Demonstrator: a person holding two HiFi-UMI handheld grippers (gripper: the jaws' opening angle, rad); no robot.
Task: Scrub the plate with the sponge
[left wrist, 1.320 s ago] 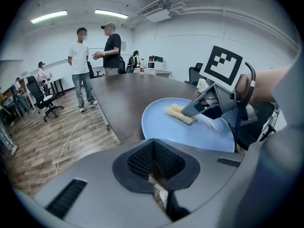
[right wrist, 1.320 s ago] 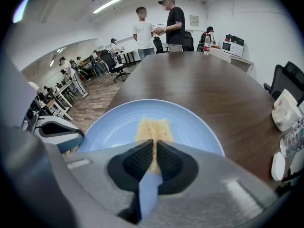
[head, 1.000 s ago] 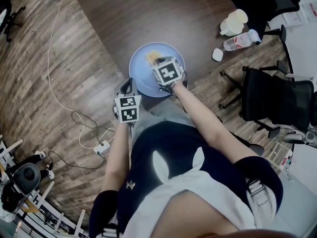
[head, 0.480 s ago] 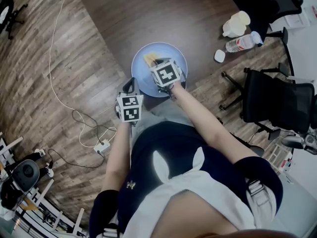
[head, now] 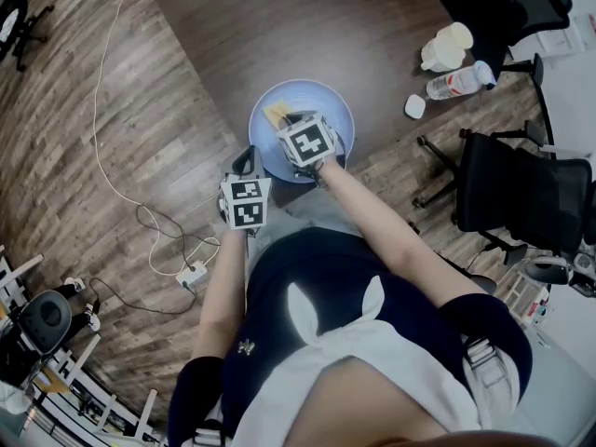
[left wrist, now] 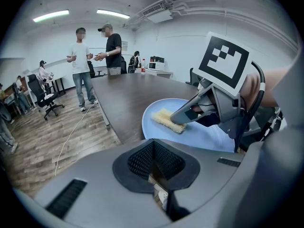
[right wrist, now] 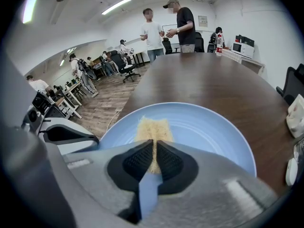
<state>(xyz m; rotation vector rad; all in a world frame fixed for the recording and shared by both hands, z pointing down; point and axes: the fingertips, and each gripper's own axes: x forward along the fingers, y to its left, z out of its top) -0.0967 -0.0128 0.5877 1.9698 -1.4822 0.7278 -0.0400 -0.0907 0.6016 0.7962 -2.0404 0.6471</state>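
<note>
A light blue plate [head: 326,101] sits near the front edge of the dark wooden table [head: 279,26]. On its left part lies a yellow sponge [head: 277,112]. My right gripper [head: 291,122] is over the plate, shut on the sponge's near end. In the right gripper view the sponge [right wrist: 153,129] runs from the plate [right wrist: 209,127] in between the pads. The left gripper view shows the sponge [left wrist: 166,120] pressed flat on the plate [left wrist: 199,139]. My left gripper [head: 244,163] hovers off the table's edge, left of the plate, shut on nothing.
A white jug [head: 442,45], a lying water bottle [head: 456,80] and a small white lid [head: 413,106] rest at the table's right end. Black office chairs [head: 521,189] stand to the right. A cable [head: 121,194] and power strip [head: 193,275] lie on the floor. Two people [right wrist: 166,25] stand beyond the table.
My right gripper has slid the sponge a little to the left across the plate. The left gripper has stayed where it was.
</note>
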